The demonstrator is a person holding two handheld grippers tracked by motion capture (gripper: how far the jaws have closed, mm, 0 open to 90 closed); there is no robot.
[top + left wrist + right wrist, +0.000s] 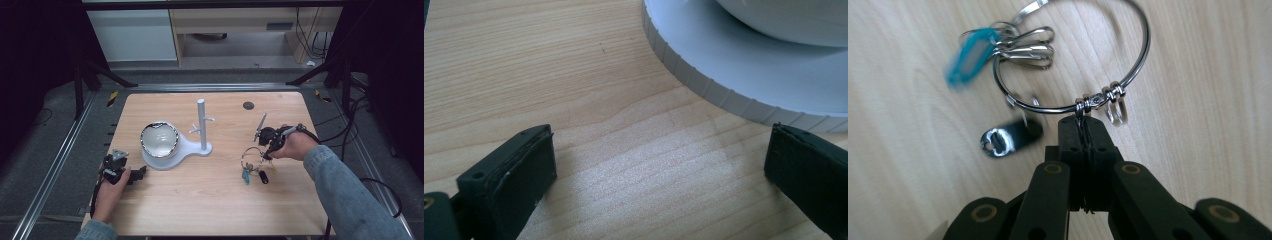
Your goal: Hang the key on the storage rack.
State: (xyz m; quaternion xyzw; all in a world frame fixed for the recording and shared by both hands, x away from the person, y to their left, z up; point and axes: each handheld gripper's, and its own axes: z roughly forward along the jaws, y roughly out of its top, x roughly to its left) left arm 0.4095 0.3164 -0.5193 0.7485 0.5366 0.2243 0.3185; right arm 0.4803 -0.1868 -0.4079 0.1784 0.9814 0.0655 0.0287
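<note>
Right tongs (1083,122) pinch key ring (1143,55); teal tag (968,55) blurred; left tongs (659,165) wide.

- The teal tag (970,55) on the key ring (1143,55) is blurred in the right gripper view; no lettering can be read.
- The white stand base (744,75) and the bowl (784,20) upon it are cut off at the left gripper view's far edge.
- The ring's top is lost beyond the frame.
</note>
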